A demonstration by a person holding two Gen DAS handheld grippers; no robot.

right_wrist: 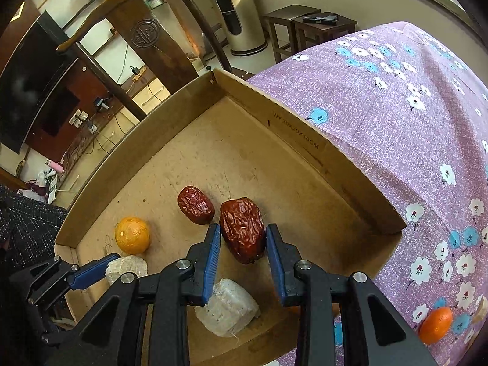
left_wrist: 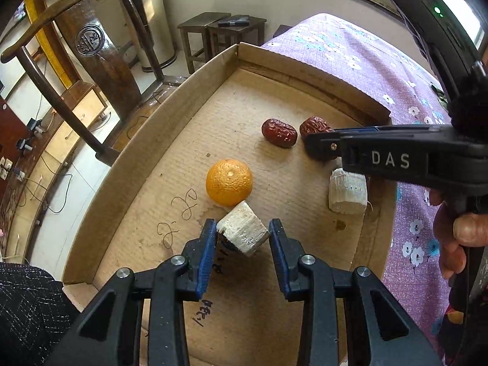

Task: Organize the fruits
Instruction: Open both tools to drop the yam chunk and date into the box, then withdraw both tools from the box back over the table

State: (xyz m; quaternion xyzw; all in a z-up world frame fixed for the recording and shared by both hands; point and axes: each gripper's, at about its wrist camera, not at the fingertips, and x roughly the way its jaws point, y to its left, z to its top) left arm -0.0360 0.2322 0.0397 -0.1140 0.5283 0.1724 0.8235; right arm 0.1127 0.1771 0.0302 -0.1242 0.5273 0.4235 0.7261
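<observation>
A shallow cardboard tray (left_wrist: 189, 97) (right_wrist: 305, 140) lies on a purple flowered cloth. In it are an orange (left_wrist: 229, 182) (right_wrist: 132, 235), two red dates and two pale sugarcane chunks. My left gripper (left_wrist: 243, 234) is open, its blue pads either side of one cane chunk (left_wrist: 243, 232) (right_wrist: 126, 270) beside the orange. My right gripper (right_wrist: 243, 241) is open around the nearer date (right_wrist: 242, 230) (left_wrist: 314, 126). The other date (left_wrist: 279, 132) (right_wrist: 195, 205) lies just left of it. The second cane chunk (left_wrist: 347, 190) (right_wrist: 227, 306) lies under the right gripper.
A second orange (right_wrist: 435, 324) lies on the cloth (right_wrist: 396, 106) outside the tray's near right corner. A dark wooden chair (left_wrist: 100, 61) stands beyond the tray's left wall. Two wooden stools (left_wrist: 222, 33) and a tall white appliance stand farther back.
</observation>
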